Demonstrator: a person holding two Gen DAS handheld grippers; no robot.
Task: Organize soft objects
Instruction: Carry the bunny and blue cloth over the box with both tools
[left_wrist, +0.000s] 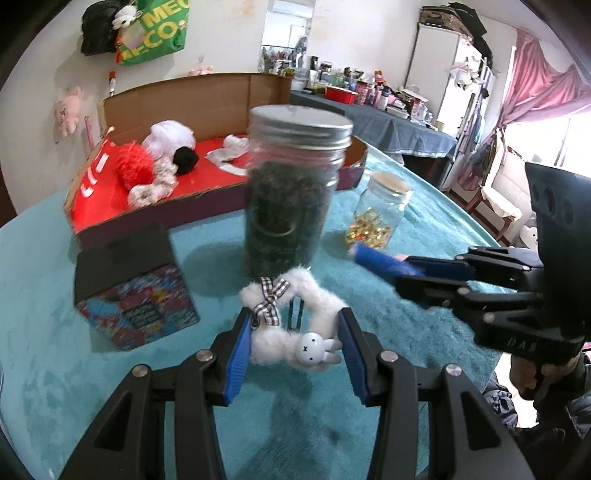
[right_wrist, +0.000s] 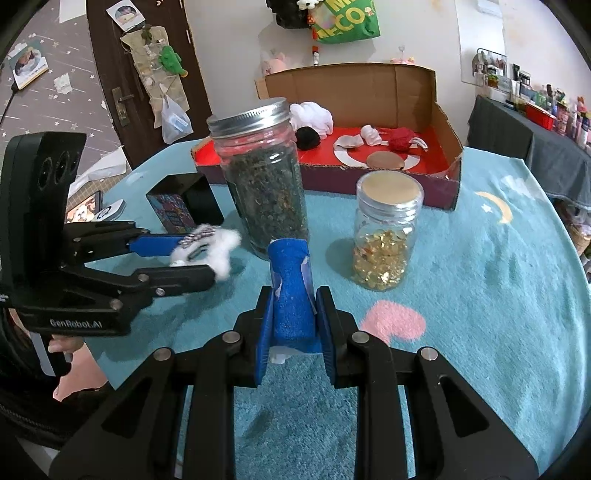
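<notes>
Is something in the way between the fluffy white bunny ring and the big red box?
Yes. The tall jar of dark green stuff stands right in front of the fluffy bunny ring held in the left tongs, between it and the red box. Going around or over the jar looks possible.

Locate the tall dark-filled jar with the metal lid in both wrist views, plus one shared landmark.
Left wrist: tall jar at centre, just behind the white fluffy scrunchie in the left gripper.
Right wrist: tall jar left of centre, behind the blue sponge in the right gripper.
Shared landmark: small jar of gold pieces, right of the tall jar in both.
</notes>
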